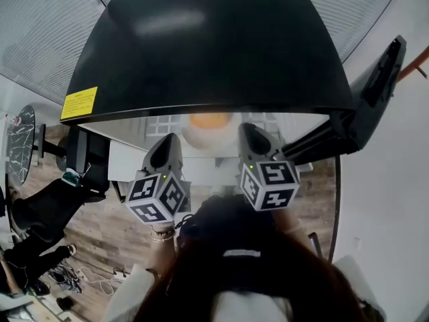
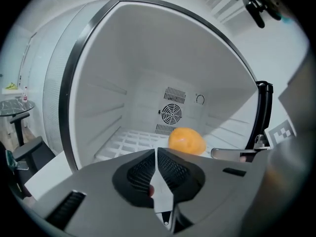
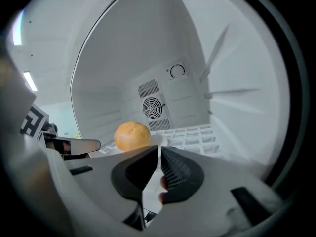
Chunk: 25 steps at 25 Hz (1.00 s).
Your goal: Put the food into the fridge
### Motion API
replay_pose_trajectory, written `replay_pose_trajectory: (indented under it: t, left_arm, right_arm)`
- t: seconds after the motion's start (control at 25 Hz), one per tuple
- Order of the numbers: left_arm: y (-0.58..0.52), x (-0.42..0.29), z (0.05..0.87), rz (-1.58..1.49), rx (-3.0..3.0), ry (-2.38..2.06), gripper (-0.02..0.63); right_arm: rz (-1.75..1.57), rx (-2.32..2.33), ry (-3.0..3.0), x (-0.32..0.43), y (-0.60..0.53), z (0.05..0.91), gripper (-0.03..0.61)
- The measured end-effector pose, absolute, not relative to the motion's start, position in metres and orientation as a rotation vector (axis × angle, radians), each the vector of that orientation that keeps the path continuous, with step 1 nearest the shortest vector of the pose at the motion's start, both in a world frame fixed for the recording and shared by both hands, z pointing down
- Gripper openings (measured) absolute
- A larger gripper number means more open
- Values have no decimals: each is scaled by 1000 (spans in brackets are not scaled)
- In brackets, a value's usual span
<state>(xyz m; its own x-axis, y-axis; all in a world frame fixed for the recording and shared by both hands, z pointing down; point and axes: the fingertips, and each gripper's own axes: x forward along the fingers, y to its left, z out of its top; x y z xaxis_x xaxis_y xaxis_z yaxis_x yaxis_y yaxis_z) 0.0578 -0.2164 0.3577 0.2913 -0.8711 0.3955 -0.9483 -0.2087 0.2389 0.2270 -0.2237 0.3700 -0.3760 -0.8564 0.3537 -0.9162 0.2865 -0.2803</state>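
An orange (image 1: 209, 120) (image 2: 186, 140) (image 3: 132, 135) lies on a white plate (image 1: 194, 138) at the mouth of a small black-topped fridge (image 1: 208, 45). My left gripper (image 1: 169, 141) holds the plate's left side and my right gripper (image 1: 251, 130) its right side. In the left gripper view the jaws (image 2: 157, 153) pinch a thin white rim (image 2: 161, 191). The right gripper view shows the same, with the jaws (image 3: 159, 149) closed on the white rim (image 3: 156, 141). The orange sits just past both sets of fingertips, over the fridge's white wire shelf (image 2: 126, 143) (image 3: 200, 134).
The fridge door (image 1: 375, 89) stands open at the right. A fan vent (image 2: 171, 114) is on the fridge's back wall. A yellow label (image 1: 79, 102) is on the fridge top. A black chair (image 1: 47, 213), a round marble table (image 1: 20, 143) and cables (image 1: 74, 274) are at the left on the wood floor.
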Motion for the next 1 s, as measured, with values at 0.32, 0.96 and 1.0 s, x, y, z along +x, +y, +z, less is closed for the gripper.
replay_pose_trajectory:
  t: [0.32, 0.96, 1.0]
  left_arm:
    - [-185, 70, 362, 256, 2075, -1667, 3]
    - [-152, 80, 360, 245, 2130, -1597, 2]
    - [-147, 76, 361, 244, 2134, -1594, 2]
  right_arm:
    - [666, 1547, -2485, 225, -211, 374, 0]
    - [480, 1530, -2550, 219, -197, 363, -5]
    - [454, 1547, -2542, 217, -195, 361, -5]
